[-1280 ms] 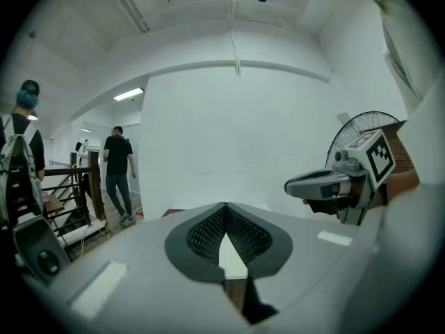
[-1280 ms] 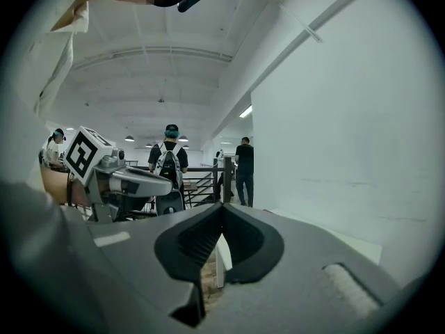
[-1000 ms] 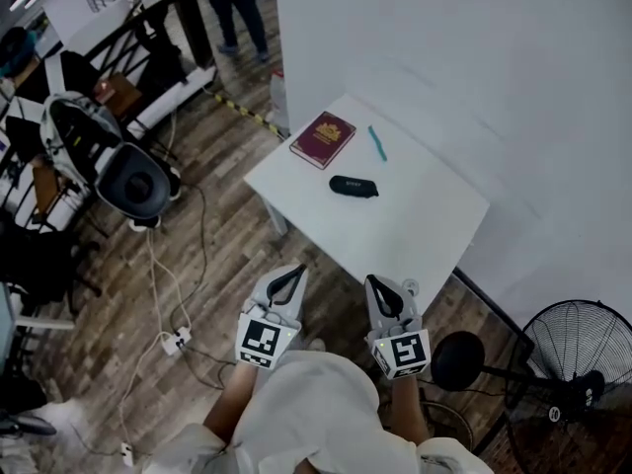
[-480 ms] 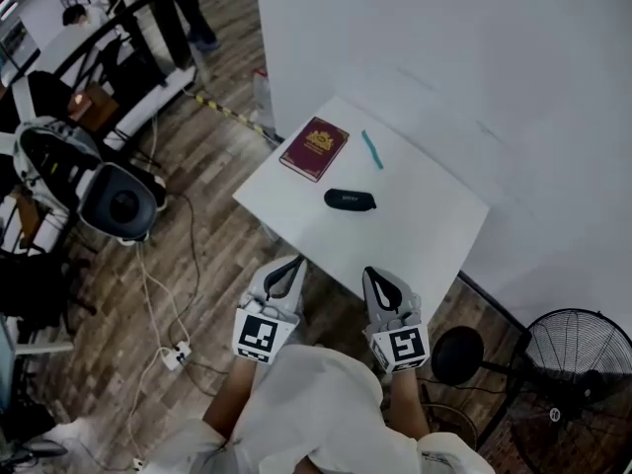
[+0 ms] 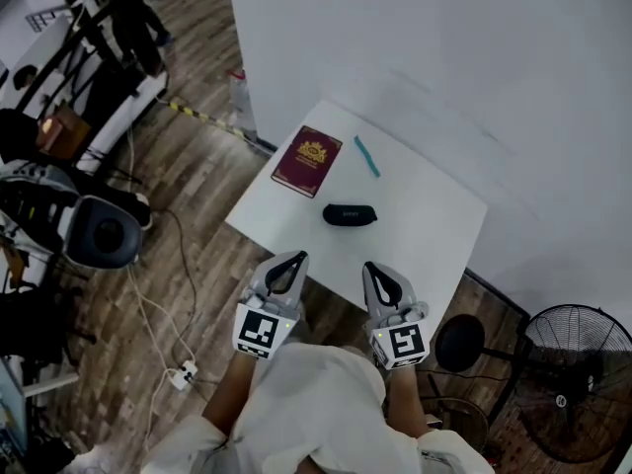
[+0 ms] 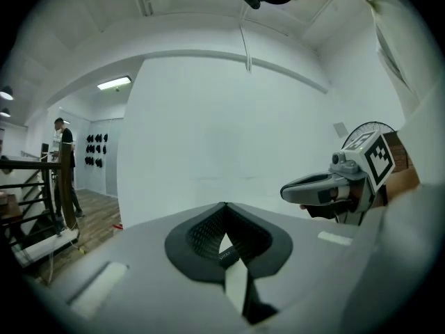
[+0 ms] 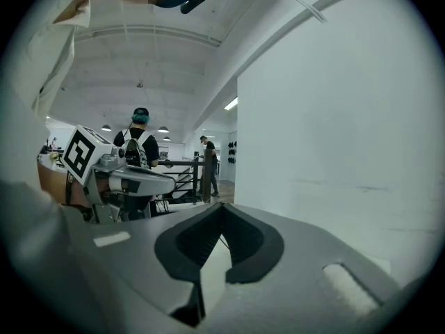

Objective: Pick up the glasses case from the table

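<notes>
Biggest thing in there was the plain white wall (image 5: pixel 444 67), smooth and matte, running along the far side of the table. Under everything was a wood-plank floor (image 5: pixel 197 186), brownish and streaky, with cables trailing over it. Wedged against the wall sat a small white tabletop (image 5: pixel 425 255), squarish, flat and a bit glossy. Off to the person's right stood a black fan (image 5: pixel 568 378) with a round wire cage.

The person held both tools out low at the near edge of the tabletop. The left gripper (image 5: pixel 290 259) and the right gripper (image 5: pixel 374 268) were grey plastic with dark ribbed pads, each carrying a cube with black and white square markers at the back. Both had their jaws pinched together at the tips with nothing between them, just that little leaf-shaped gap behind the tips.

On the tabletop, a maroon booklet (image 5: pixel 306 161) with a gold crest lay near the far left corner, flat and rectangular. The glasses case (image 5: pixel 350 214) was a small black oblong with rounded ends, kinda matte, lying crosswise near the middle of the tabletop. It sat out ahead of both grippers, roughly between where the two pointed, a little nearer the right one, and clear of both. A thin teal pen (image 5: pixel 366 156) lay beyond it, next to the booklet.
</notes>
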The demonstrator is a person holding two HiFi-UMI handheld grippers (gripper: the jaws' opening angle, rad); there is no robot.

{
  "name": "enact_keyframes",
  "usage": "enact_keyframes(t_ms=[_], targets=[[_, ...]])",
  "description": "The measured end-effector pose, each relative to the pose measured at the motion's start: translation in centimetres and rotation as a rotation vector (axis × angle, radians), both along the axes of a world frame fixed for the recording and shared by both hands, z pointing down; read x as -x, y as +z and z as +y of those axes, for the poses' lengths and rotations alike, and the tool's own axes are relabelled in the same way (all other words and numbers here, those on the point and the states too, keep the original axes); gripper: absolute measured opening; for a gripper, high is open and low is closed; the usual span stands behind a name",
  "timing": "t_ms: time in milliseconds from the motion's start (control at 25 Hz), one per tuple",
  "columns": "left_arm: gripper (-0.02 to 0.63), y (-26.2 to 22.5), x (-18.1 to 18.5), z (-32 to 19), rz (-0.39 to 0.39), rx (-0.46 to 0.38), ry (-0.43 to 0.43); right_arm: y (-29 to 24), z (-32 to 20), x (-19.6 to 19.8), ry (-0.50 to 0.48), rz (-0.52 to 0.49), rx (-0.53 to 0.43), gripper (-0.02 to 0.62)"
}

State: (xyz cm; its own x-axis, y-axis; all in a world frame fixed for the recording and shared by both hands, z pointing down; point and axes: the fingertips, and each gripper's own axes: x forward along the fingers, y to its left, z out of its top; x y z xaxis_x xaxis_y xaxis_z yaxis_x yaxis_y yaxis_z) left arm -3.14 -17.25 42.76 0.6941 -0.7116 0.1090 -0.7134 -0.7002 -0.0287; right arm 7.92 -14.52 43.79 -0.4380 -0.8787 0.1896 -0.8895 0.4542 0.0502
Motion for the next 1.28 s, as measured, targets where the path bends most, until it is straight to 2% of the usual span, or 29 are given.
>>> enact_keyframes(t_ms=[200, 400, 720, 1280], targets=[[0.017, 1.5, 0.6, -1.9, 0.011, 0.047, 0.035, 0.6, -1.8, 0.3, 0.047, 0.023, 0.018, 0.003], [0.018, 2.6, 1.1, -3.3, 0.03, 0.077, 0.048, 2.1, -3.2, 0.6, 0.052, 0.043, 0.066, 0.003], [0.017, 4.9, 1.6, -5.0, 0.038, 0.131, 0.038, 3.7, -5.6, 1.5, 0.012, 0.074, 0.095, 0.003], [0.018, 9.3, -2.0, -9.1, -0.018, 0.224, 0.075, 8.4, -11.4, -0.6, -0.075, 0.161, 0.171, 0.005]])
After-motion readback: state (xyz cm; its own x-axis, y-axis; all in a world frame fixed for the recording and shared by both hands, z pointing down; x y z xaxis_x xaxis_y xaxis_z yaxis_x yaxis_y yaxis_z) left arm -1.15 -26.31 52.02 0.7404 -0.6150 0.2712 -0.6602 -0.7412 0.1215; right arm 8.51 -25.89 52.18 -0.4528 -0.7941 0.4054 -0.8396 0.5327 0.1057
